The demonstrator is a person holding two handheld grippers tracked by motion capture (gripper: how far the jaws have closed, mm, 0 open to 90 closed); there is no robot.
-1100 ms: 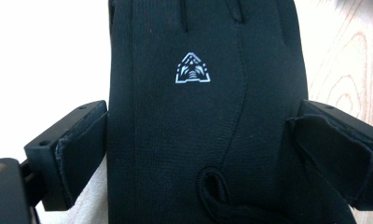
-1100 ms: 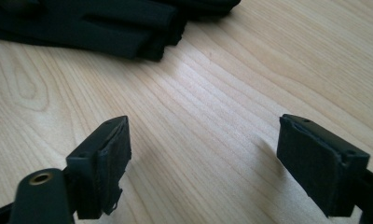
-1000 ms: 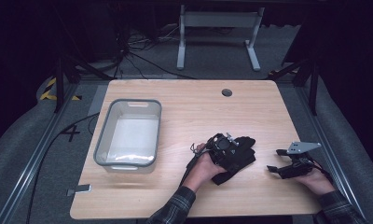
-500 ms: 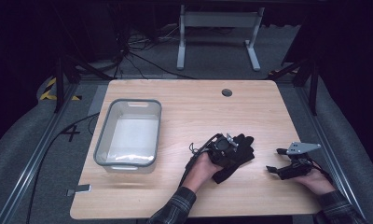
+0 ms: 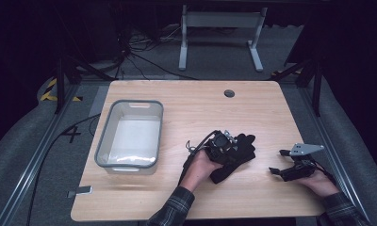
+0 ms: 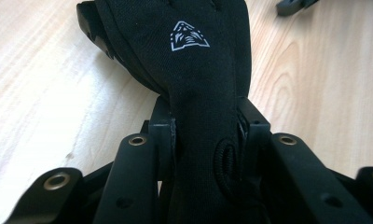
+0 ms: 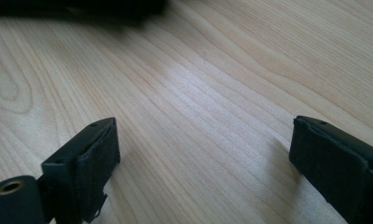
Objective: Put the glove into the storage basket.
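Observation:
A black glove (image 5: 241, 153) with a white triangular logo (image 6: 189, 38) lies on the wooden table (image 5: 191, 103), right of centre. My left gripper (image 5: 230, 147) is shut on the glove's cuff end (image 6: 201, 140); its jaws have just been closing, and both pads press the fabric. The glove's fingers stretch away over the wood. My right gripper (image 5: 277, 161) rests low near the table's right front, open, with bare wood between its pads (image 7: 89, 158); its jaws have just been opening. The glove's edge shows as a dark blur at the top of the right gripper view.
A clear plastic bin with a grey rim (image 5: 104, 136) stands on the left half of the table. A round cable hole (image 5: 229, 93) sits near the far edge. A metal stand (image 5: 219, 28) and cables lie on the floor beyond.
My left gripper's jaws have closed on the glove and the hand has lifted slightly. The right hand has kept its place.

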